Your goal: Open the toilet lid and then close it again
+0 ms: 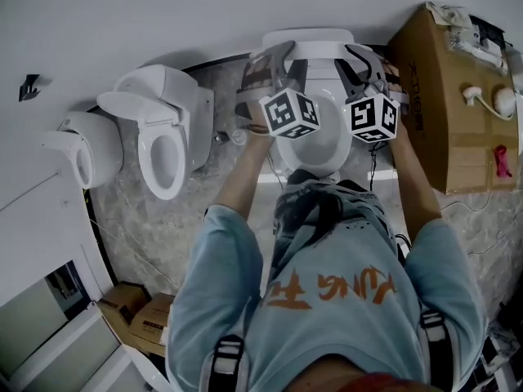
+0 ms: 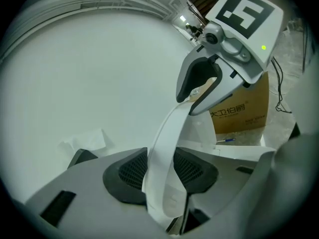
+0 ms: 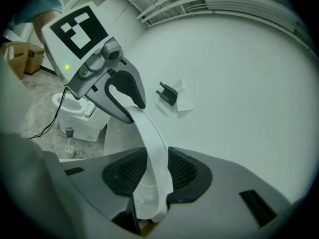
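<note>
**Desk:** Grippers first. What are they doing?

**Photo:** Left gripper (image 2: 160, 171) and right gripper (image 3: 152, 176) each clamp the lid (image 2: 167, 133), its thin white rim pinched between the dark pads. One takes each side of the rim, likely so the lid swings level and does not twist on its hinge.

**Desk:** Set the scene, big things first.

**Photo:** White wall (image 1: 122, 15) fills the background. Toilet (image 1: 315, 149) stands against it, straight ahead of the person, whose arms reach out over the open bowl. Lid is up off the seat, held in the air between bowl and wall, its rim curving from one gripper across to the other.

**Desk:** Around it?

**Photo:** Second toilet (image 1: 163, 141) stands to the left. Cardboard box (image 1: 445, 96) sits to the right, just beside the bowl. Small dark bracket (image 3: 168, 93) on the wall is well apart from the work.

**Desk:** Stage of the job?

**Photo:** Looks like mid-swing. Lid appears neither flat on the seat nor leaning back at rest, and these views do not say whether it is heading up or down. Either way, both grips must hold until the lid finds a rest, or it drops.
</note>
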{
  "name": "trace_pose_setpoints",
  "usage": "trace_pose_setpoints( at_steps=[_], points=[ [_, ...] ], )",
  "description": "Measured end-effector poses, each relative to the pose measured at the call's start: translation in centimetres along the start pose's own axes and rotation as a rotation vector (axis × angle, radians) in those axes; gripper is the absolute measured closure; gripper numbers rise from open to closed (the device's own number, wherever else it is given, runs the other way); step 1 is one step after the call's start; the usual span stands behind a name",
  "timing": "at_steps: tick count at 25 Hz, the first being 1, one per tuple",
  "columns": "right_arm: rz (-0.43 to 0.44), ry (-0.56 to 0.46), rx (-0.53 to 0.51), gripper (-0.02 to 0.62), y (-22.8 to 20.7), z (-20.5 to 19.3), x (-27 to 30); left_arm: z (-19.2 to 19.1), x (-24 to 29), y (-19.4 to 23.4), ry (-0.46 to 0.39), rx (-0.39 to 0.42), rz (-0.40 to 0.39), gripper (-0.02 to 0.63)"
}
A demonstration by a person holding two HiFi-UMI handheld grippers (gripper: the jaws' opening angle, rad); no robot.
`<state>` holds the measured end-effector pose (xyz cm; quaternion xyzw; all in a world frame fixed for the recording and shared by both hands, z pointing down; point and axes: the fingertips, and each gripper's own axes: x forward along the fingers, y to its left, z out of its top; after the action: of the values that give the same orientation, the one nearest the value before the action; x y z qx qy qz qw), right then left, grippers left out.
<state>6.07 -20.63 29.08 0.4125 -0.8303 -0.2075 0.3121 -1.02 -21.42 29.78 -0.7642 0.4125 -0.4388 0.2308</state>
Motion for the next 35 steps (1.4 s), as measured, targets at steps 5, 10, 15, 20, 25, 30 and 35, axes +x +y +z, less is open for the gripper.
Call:
trace_pose_setpoints(
  at_steps=[5, 10, 15, 20, 25, 30, 35],
  points=[
    [-0.044, 0.007, 0.046, 0.491, -2.5, 0.3, 3.1, 0.5, 3.3, 3.1, -0.005, -0.034, 0.016, 0.431],
    [-0.082, 0.023, 0.112, 0.500, -5.3, 0.2, 6.3, 0.7, 6.7, 5.8, -0.020, -0.079, 0.012, 0.439],
    [-0.130, 0.039, 0.149, 0.506, -7.8, -0.1, 9.8, 0.7, 10.3, 8.3, -0.056, -0.140, 0.042, 0.454],
    [-0.161, 0.056, 0.155, 0.514, -10.0, -0.2, 13.3, 0.3, 13.7, 10.7, -0.058, -0.163, 0.045, 0.477],
    [-0.162, 0.065, 0.178, 0.517, -11.5, -0.8, 15.9, 0.0, 16.5, 12.1, -0.061, -0.159, 0.038, 0.492],
    [-0.162, 0.090, 0.144, 0.525, -12.9, -1.2, 18.4, -0.3, 19.0, 13.6, -0.048, -0.152, 0.028, 0.502],
    [-0.161, 0.095, 0.152, 0.526, -13.4, -1.5, 19.5, -0.6, 20.3, 13.9, -0.017, -0.091, 0.028, 0.515]
  ],
)
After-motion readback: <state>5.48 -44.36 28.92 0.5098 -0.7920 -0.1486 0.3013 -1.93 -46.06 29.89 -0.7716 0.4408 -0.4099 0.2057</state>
